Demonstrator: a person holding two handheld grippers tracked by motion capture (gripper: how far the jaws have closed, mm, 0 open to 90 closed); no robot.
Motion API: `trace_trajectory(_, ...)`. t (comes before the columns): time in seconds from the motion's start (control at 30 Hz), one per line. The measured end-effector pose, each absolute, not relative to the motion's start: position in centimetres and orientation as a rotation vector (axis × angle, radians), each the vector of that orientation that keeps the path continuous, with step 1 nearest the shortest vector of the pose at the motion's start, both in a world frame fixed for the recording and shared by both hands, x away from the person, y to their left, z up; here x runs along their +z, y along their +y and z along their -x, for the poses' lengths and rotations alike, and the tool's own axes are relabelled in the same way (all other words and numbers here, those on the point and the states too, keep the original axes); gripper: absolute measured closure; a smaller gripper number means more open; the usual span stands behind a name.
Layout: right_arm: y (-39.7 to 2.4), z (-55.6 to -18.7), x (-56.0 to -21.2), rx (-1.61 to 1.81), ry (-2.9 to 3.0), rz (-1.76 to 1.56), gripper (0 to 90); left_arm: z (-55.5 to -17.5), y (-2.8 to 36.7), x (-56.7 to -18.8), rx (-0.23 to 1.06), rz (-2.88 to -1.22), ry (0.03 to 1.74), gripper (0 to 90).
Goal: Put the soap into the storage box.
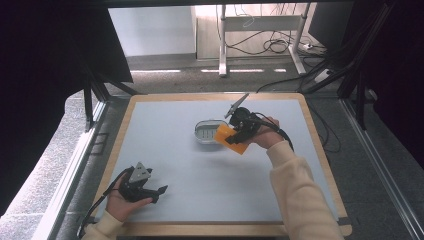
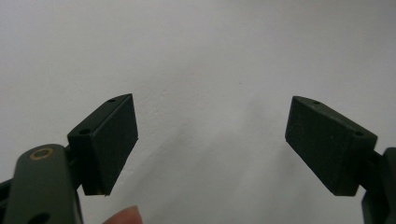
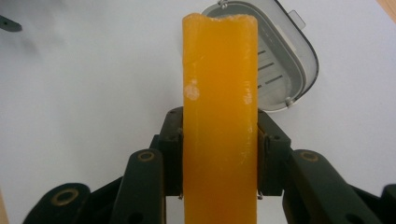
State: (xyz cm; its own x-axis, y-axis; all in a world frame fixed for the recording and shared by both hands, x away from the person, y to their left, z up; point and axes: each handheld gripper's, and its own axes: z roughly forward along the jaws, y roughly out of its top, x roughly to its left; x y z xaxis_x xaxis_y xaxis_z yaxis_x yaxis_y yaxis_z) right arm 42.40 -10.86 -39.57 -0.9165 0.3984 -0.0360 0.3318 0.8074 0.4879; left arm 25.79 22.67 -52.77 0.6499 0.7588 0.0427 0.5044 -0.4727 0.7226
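Observation:
An orange soap bar (image 1: 231, 138) (image 3: 219, 116) is clamped edge-on in my right gripper (image 1: 235, 136) (image 3: 219, 154), held just above the mat at the right of a grey slotted soap dish (image 1: 207, 131) (image 3: 280, 60). The bar's far end overlaps the dish's near rim in the right gripper view. My left gripper (image 1: 159, 192) (image 2: 212, 140) rests near the mat's front left corner, its jaws wide open over bare mat with nothing between them. A fingertip (image 2: 123, 216) shows at the bottom of the left gripper view.
A pale blue mat (image 1: 175, 150) covers a wooden table (image 1: 210, 229). Black frame posts (image 1: 90, 105) stand at the left and right of the table. A desk leg and cables (image 1: 272, 45) lie on the floor beyond the far edge.

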Motion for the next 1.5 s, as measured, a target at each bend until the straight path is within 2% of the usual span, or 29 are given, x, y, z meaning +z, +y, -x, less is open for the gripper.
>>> trace_trajectory(1.5,-8.0,-47.5,-39.1,0.721,2.855,-0.568,61.8,-25.7,22.7,-52.6,0.479,-2.17,0.972,16.9)
